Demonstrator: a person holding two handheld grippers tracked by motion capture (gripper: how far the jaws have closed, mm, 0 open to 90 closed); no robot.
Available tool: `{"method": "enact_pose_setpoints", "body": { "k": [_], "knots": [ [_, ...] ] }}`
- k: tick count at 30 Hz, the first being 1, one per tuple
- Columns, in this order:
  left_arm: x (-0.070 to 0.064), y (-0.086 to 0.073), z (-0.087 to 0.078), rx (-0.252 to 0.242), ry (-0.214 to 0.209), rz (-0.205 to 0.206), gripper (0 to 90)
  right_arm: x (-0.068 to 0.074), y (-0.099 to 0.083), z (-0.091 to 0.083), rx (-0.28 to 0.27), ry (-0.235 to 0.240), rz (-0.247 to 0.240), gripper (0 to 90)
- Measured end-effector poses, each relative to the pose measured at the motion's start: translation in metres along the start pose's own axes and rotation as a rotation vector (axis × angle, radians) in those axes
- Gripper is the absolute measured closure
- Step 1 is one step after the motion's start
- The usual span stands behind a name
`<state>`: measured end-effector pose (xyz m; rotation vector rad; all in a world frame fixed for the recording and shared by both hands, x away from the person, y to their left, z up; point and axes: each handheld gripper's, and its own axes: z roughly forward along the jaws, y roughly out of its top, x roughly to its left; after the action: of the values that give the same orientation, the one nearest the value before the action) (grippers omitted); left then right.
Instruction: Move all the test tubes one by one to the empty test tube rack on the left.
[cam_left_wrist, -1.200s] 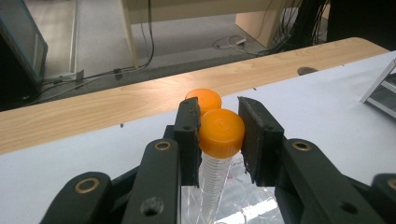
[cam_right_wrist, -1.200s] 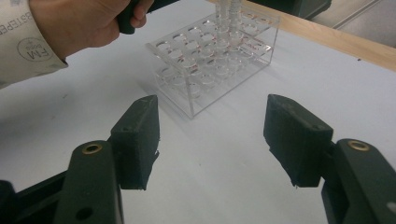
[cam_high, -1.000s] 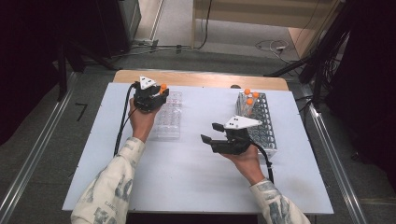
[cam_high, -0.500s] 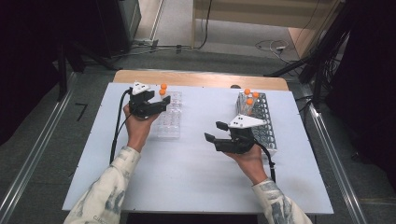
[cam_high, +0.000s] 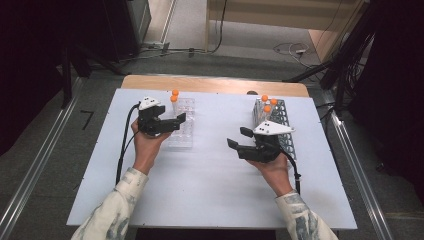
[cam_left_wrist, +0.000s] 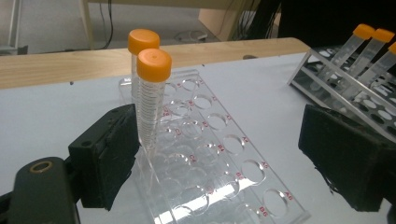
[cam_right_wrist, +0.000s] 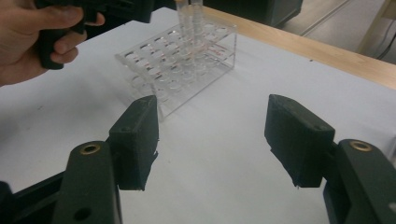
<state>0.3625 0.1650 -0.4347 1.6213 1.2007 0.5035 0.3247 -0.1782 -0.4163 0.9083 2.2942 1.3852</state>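
Backing off the clear acrylic tube rack, left gripper gapes empty, as does right gripper; orange-capped plastic tubes look light, slippery: grip below cap.

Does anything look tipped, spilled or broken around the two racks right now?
Nothing stands out. Two orange-capped tubes stand upright in the clear rack; the tubes in the metal rack lean, seated. No spill shows.
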Motion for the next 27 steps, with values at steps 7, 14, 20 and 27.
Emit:
{"method": "enact_pose_setpoints", "body": {
  "k": [7,14,20,27],
  "knots": [
    [-0.004,-0.001,-0.008,-0.018,-0.029,0.001,9.2,-0.017,0.0,-0.014,-0.018,-0.066,0.037,25.3],
    [-0.009,0.002,-0.02,-0.055,-0.069,-0.003,8.7,-0.045,-0.005,-0.028,-0.025,-0.151,0.088,21.4],
    [-0.011,0.001,-0.021,-0.051,-0.077,0.002,8.2,-0.065,-0.007,-0.035,-0.02,-0.236,0.086,26.0],
    [-0.011,-0.001,-0.019,-0.036,-0.075,0.003,8.3,-0.093,-0.008,-0.028,0.009,-0.239,0.058,35.1]
  ]
}}
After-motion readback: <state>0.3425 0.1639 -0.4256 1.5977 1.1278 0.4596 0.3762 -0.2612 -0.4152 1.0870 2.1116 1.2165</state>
